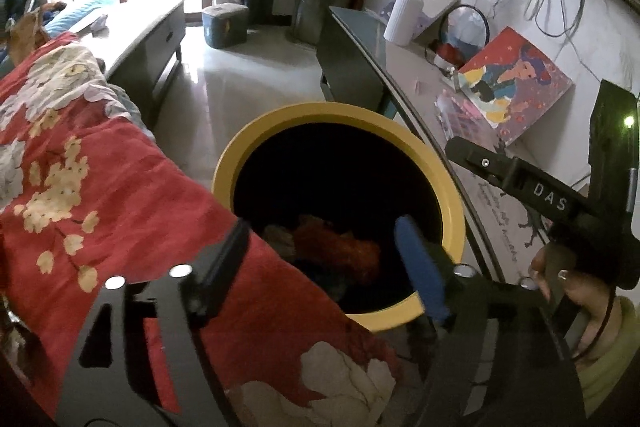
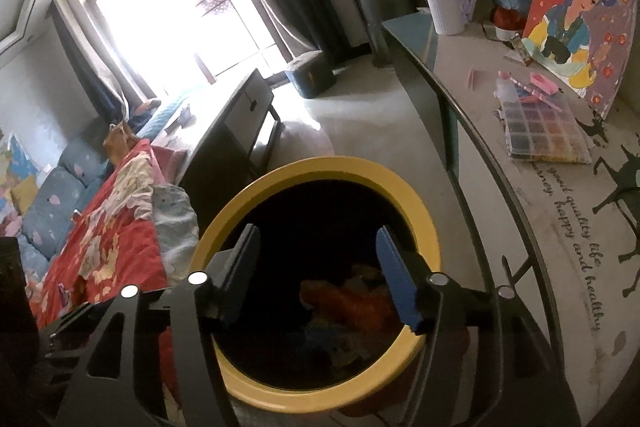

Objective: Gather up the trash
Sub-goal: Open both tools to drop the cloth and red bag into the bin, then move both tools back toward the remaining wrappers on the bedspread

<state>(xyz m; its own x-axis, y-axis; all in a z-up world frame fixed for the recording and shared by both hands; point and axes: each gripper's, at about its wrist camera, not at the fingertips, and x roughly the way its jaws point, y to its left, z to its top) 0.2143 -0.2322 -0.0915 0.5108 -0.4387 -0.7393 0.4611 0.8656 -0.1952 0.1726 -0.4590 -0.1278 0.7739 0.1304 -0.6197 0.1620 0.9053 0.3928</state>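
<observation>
Two hand-held grippers hover over the round yellow-rimmed trash bin (image 2: pixel 320 171), which serves as the reference landmark here. Left gripper (image 1: pixel 324 255): jaws spread wide, nothing between the pads; its blue-padded finger (image 1: pixel 420 267) sits over the bin's near-right rim, the other black finger over the red floral quilt (image 1: pixel 100 187) just left of the bin. Right gripper (image 2: pixel 316 267): jaws apart, likewise empty, both fingers framing the bin's dark mouth from above.

Trash: crumpled orange-red wrapper (image 2: pixel 352 303) lies at the bottom of the bin, among other scraps (too dark to identify them individually). Not touched by either gripper.

Right of the bin: glass-topped table (image 2: pixel 540 227) with printed lettering, bearing a compartmented bead box (image 2: pixel 540 131), a colourful painted portrait canvas (image 2: pixel 576 23) leaning upright, and a white ribbed vase (image 2: pixel 444 7) of red sprigs.

Beyond the bin: grey-blue storage box (image 2: pixel 312 75) on the floor near the window.

In the left wrist view, the person's hand (image 1: pixel 560 287) grips the right gripper's handle, right of the bin.
</observation>
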